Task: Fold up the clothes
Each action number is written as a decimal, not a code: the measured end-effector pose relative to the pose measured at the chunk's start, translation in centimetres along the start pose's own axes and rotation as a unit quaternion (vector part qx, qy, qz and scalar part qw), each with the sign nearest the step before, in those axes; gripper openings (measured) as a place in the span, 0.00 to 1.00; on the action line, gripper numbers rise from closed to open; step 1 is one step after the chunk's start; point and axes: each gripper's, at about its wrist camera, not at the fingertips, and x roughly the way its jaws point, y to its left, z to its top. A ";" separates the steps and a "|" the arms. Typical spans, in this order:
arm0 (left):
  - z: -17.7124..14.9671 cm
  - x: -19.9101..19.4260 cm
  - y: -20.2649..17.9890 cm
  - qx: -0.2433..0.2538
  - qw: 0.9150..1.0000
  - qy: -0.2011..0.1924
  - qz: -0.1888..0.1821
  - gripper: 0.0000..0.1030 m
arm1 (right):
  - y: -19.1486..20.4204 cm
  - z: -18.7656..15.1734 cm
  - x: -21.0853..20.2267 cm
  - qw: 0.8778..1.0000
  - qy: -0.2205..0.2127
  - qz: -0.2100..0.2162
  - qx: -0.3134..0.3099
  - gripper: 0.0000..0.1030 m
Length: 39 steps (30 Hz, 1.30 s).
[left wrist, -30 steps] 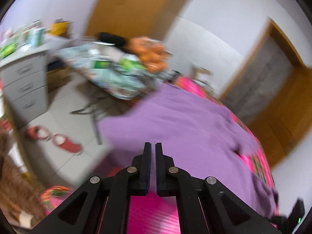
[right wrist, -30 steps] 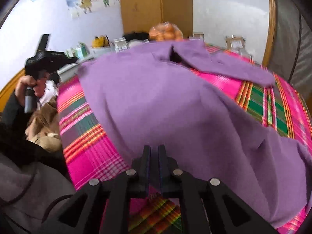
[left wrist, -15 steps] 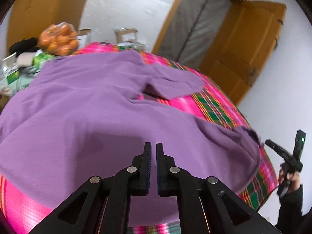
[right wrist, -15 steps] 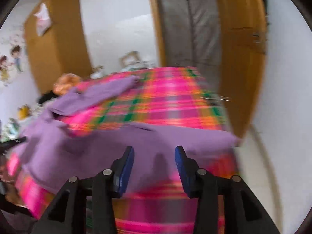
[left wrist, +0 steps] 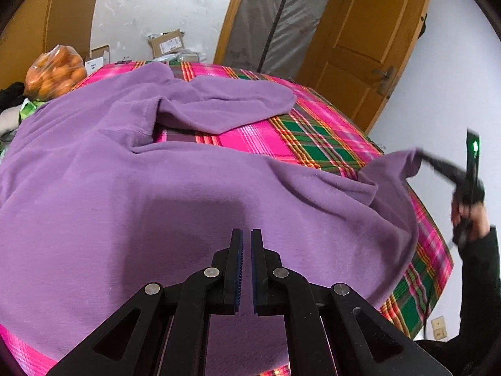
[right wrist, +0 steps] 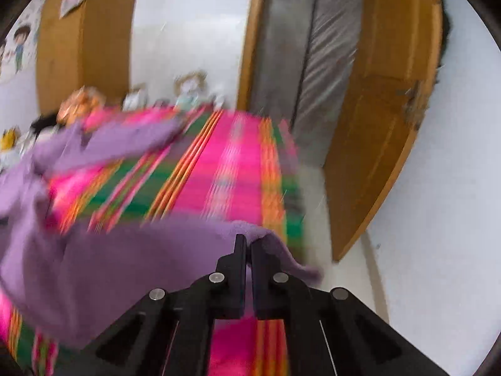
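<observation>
A purple long-sleeved garment (left wrist: 156,188) lies spread on a pink, green and orange plaid bed cover (left wrist: 313,131), one sleeve (left wrist: 225,106) folded across near the far side. My left gripper (left wrist: 246,233) hovers shut over the garment's near body, with nothing seen pinched in it. My right gripper (right wrist: 248,241) is closing, its jaws nearly together on a corner of the garment (right wrist: 125,250), and cloth shows between the fingers. In the left wrist view the right gripper (left wrist: 421,155) holds that corner lifted off the bed's right edge, in a person's hand (left wrist: 469,216).
A bag of oranges (left wrist: 53,75) sits beyond the bed's far left corner, with cardboard boxes (left wrist: 166,44) against the white wall. A wooden door (left wrist: 369,47) stands open at the right, beside a grey curtain. The bed's right edge drops to the floor.
Both views swung from the room's left side toward the door. The right gripper opened wide over the garment's right corner, then closed on it and lifted it. The left gripper stayed shut.
</observation>
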 end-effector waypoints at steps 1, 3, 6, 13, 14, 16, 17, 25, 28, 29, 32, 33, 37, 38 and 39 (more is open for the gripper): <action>0.0 0.1 -0.1 0.001 1.000 0.002 0.000 0.04 | -0.9 0.9 0.4 1.000 -0.010 -0.015 0.017 0.08; 0.0 0.1 -0.4 0.007 1.000 0.002 0.000 0.04 | -2.6 1.5 1.2 0.997 0.004 -0.039 0.064 0.15; -0.1 0.1 -0.6 0.014 1.000 0.002 -0.003 0.04 | -4.5 0.5 1.3 0.993 0.008 -0.009 0.120 0.34; 0.1 1.5 -1.3 0.028 0.999 0.019 -0.012 0.04 | -8.9 -5.6 4.8 0.956 0.102 0.048 0.271 0.37; 0.2 1.6 -1.4 0.030 0.999 0.021 -0.013 0.04 | -9.3 -6.1 5.7 0.949 0.112 0.061 0.287 0.38; 0.2 1.8 -1.6 0.033 0.999 0.024 -0.015 0.04 | -9.9 -7.0 7.0 0.940 0.125 0.079 0.309 0.38; 0.1 1.9 -1.7 0.034 0.999 0.025 -0.015 0.04 | -10.1 -7.2 7.4 0.937 0.127 0.084 0.314 0.38; -0.2 1.9 -1.8 0.034 0.999 0.030 -0.010 0.06 | -9.9 -6.1 5.4 0.942 0.074 0.095 0.314 0.04; -0.3 1.9 -1.9 0.036 0.999 0.030 -0.011 0.06 | -10.4 -6.2 2.8 0.943 0.047 0.085 0.320 0.04; -0.4 1.8 -1.9 0.037 0.999 0.029 -0.012 0.06 | -10.6 -6.4 1.9 0.942 0.039 0.080 0.323 0.04; -0.6 1.8 -2.0 0.041 0.999 0.029 -0.019 0.06 | -12.0 -7.6 -1.4 0.937 0.021 0.053 0.346 0.04; -0.6 1.8 -2.1 0.043 0.998 0.029 -0.022 0.06 | -12.6 -8.3 -2.6 0.933 0.016 0.043 0.356 0.04; -1.0 1.7 -3.0 0.061 0.997 0.034 -0.039 0.08 | -13.9 -10.7 -5.8 0.922 0.009 0.016 0.386 0.04; -1.1 1.7 -3.4 0.070 0.996 0.036 -0.047 0.14 | -13.9 -11.2 -6.2 0.920 0.011 0.015 0.391 0.04; -1.3 1.5 -3.9 0.079 0.995 0.038 -0.056 0.17 | -14.0 -11.7 -6.4 0.919 0.014 0.014 0.395 0.04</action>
